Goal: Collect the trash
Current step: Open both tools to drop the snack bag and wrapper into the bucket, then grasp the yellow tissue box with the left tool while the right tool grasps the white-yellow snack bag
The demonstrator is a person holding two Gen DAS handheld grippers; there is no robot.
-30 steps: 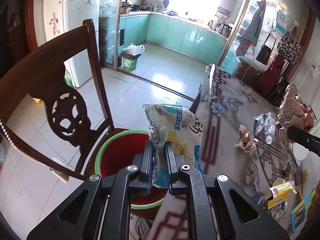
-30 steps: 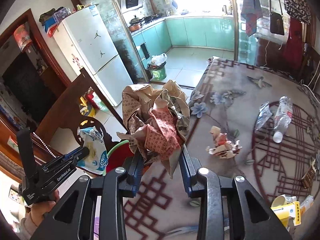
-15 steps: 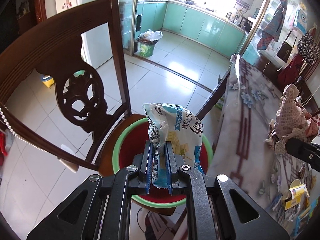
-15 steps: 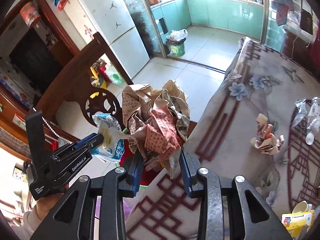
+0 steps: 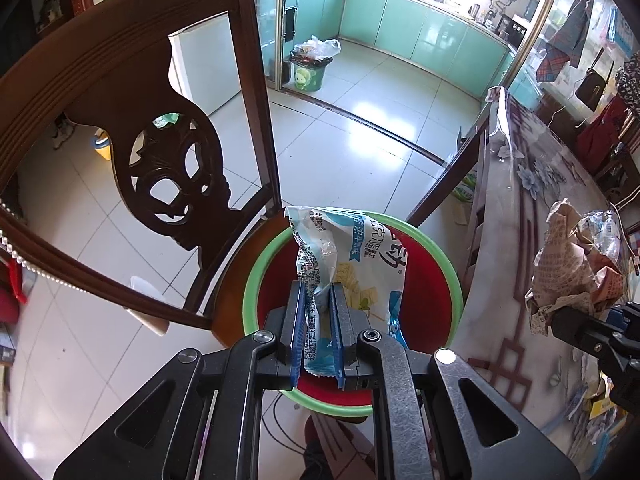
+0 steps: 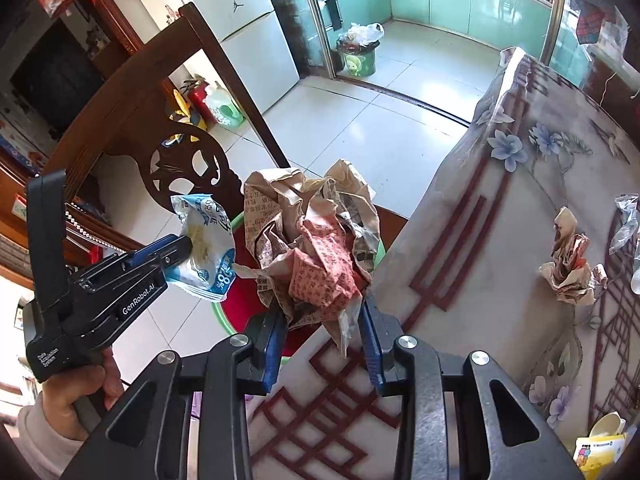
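My left gripper [image 5: 318, 320], clamped tight on the snack wrapper [image 5: 352, 264], is now hanging directly over the red basin [image 5: 436, 304], so I am releasing next.

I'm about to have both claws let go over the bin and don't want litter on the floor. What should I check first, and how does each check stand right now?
1. Left claw shut on the snack wrapper: ok.
2. Wrapper over the mouth of the red bin with the green rim: ok, seen from the left wrist.
3. Right claw shut on the crumpled newspaper wad: ok.
4. Wad fully over the bin: cannot tell; the wad hides most of the bin and sits by the table edge.
5. Bin steady on the chair seat: cannot tell.
6. Trash left on the table: not ok, another paper wad lies there.
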